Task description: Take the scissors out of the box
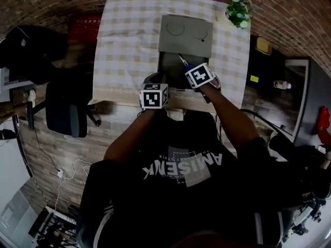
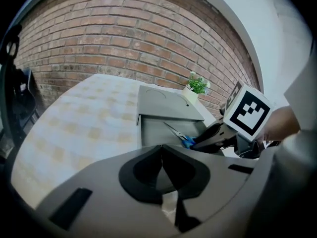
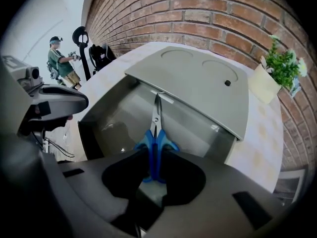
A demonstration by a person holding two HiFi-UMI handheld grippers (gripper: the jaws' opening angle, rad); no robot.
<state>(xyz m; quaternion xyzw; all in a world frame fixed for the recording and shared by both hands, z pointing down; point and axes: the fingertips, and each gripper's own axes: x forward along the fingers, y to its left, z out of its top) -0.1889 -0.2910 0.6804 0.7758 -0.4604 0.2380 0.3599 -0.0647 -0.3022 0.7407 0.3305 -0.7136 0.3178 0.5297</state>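
Observation:
The grey box [image 1: 168, 67] stands open on the checked table, its lid [image 1: 185, 35] tipped back. The scissors [image 3: 155, 143] have blue handles and short metal blades that point toward the lid. My right gripper [image 3: 155, 170] reaches steeply down into the box and is shut on the blue handles. The left gripper view shows the scissors [image 2: 179, 134] at the right gripper's tips, over the box interior. My left gripper [image 2: 161, 165] is shut with nothing in it, at the box's near left corner [image 1: 155, 80].
A potted plant [image 1: 239, 10] stands at the table's far right corner. The checked tablecloth [image 1: 124, 45] spreads left of the box. An office chair [image 1: 64, 110] sits on the floor to the left. A person [image 3: 60, 63] stands far off.

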